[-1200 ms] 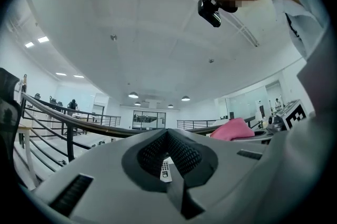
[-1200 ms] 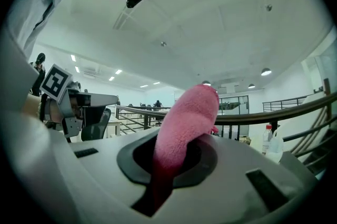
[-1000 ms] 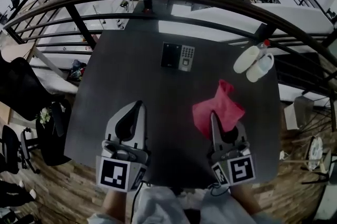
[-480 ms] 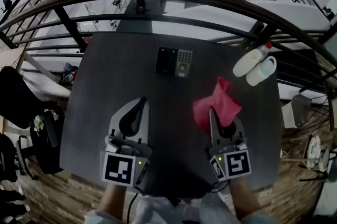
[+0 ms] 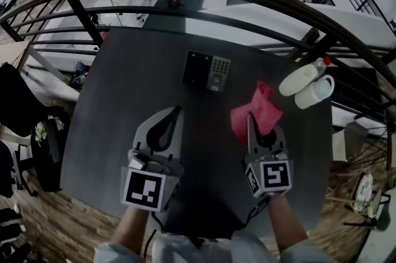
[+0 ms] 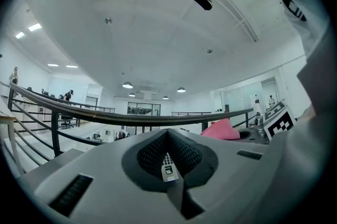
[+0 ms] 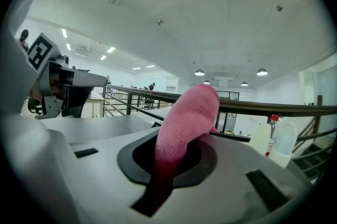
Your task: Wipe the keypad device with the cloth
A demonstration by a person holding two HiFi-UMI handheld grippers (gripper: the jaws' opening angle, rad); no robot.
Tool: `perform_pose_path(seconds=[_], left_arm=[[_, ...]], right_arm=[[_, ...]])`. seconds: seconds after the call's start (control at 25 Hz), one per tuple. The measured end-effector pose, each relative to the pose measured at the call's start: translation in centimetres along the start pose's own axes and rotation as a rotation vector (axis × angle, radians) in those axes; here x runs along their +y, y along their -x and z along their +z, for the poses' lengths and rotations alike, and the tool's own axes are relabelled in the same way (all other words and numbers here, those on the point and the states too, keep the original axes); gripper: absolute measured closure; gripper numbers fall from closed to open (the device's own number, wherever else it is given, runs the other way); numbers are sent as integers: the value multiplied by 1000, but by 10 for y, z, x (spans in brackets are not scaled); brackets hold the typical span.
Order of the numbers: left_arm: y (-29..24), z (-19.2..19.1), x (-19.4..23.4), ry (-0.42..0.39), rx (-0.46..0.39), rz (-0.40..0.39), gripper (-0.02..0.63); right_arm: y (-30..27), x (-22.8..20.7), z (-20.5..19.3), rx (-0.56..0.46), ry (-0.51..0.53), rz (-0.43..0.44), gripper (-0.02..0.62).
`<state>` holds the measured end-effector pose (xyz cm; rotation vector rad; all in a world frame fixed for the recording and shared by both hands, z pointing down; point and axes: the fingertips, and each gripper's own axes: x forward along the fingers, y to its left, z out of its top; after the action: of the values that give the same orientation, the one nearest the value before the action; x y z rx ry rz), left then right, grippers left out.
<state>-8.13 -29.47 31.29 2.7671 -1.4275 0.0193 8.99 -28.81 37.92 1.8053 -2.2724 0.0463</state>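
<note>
The right gripper [image 5: 249, 120] is clamped on the pink cloth [image 5: 260, 110], right of centre; the left gripper [image 5: 177, 111] is closed and empty. On the dark table [image 5: 117, 107] the keypad device [image 5: 206, 70] lies unbraced at upper centre, so a firm wipe might shove it toward the far edge.

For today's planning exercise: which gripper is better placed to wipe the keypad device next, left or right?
Right, likely. The right gripper has its jaws shut on the pink cloth; the left gripper is shut and empty. Both sit short of the keypad device.
</note>
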Motion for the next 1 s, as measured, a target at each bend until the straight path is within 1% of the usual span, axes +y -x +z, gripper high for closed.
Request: perform_pose_path(seconds=[0.2,0.64,1.0], left_arm=[[-13,-11,2,17,18,3,603],[-28,-33,24,44,42,36,603],[-26,-44,36,51,53,49,603]], right_arm=[[-31,-8,-13,33,37,8,566],[-100,-21,-32,105,33,-2,566],[-149,-5,-59,169,146,28,565]])
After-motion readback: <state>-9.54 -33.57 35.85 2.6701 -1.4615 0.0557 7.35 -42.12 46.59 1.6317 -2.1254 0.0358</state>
